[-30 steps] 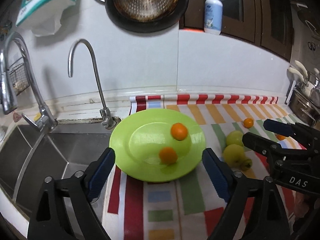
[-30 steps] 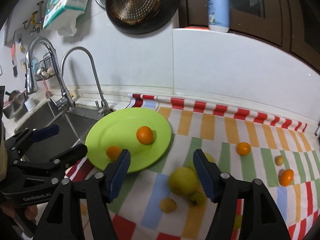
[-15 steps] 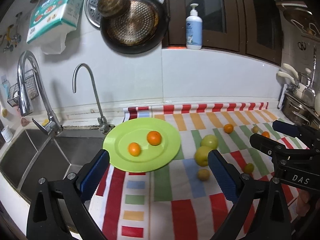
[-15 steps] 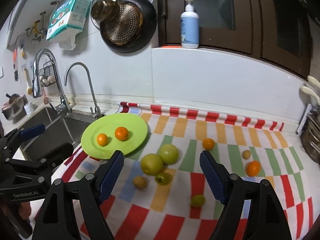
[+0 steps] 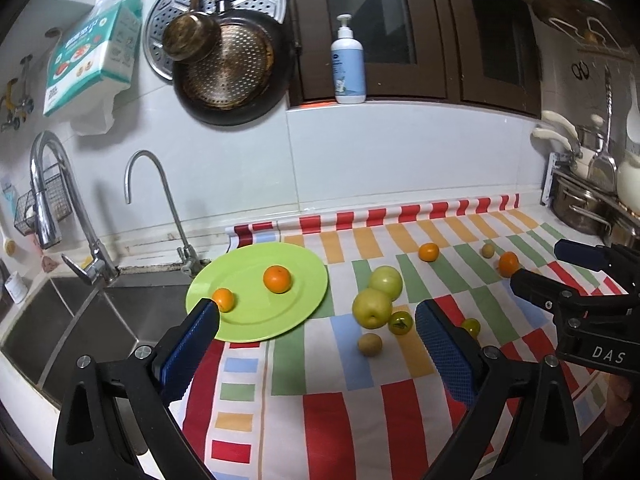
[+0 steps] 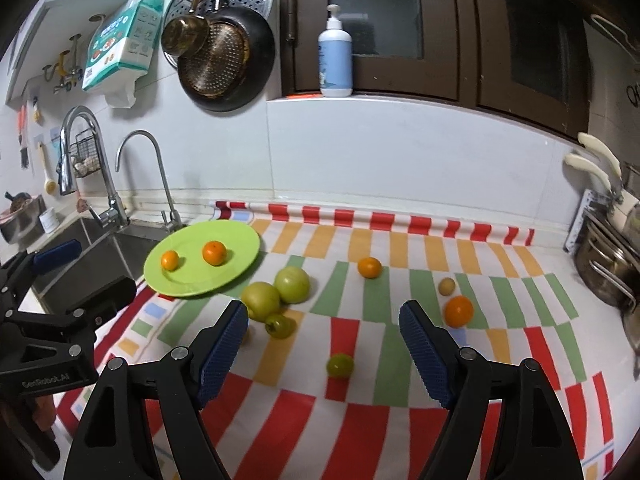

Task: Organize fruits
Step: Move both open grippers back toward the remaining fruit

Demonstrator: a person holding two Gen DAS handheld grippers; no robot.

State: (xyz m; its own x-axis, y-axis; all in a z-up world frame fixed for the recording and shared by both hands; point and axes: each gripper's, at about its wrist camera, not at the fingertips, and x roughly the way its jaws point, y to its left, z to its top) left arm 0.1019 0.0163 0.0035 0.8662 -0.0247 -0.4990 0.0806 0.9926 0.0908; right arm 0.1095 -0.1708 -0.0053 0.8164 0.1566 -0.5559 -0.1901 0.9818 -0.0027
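Note:
A green plate [image 5: 256,322] [image 6: 192,280] lies on the striped cloth beside the sink and holds two oranges [image 5: 277,279] [image 6: 215,253]. To its right, two green apples [image 5: 371,307] [image 6: 262,300] touch each other. Small green fruits [image 5: 401,322] [image 6: 340,365], brownish fruits [image 5: 369,344] [image 6: 447,286] and two more oranges [image 5: 428,252] [image 6: 459,311] lie loose on the cloth. My left gripper [image 5: 316,312] [image 6: 104,266] hangs open, short of the plate, holding nothing. My right gripper [image 6: 323,312] [image 5: 538,264] is open and empty above the cloth, short of the loose fruit.
A steel sink [image 5: 60,320] with two taps [image 5: 160,208] lies left of the plate. Metal pots [image 6: 608,264] stand at the right end of the counter. A pan [image 5: 228,68] and a soap bottle [image 5: 349,68] are up on the wall.
Both grippers have drawn back from the plate and fruit, so more of the counter shows. Their jaws stand wider than a second ago. The fruit has not moved.

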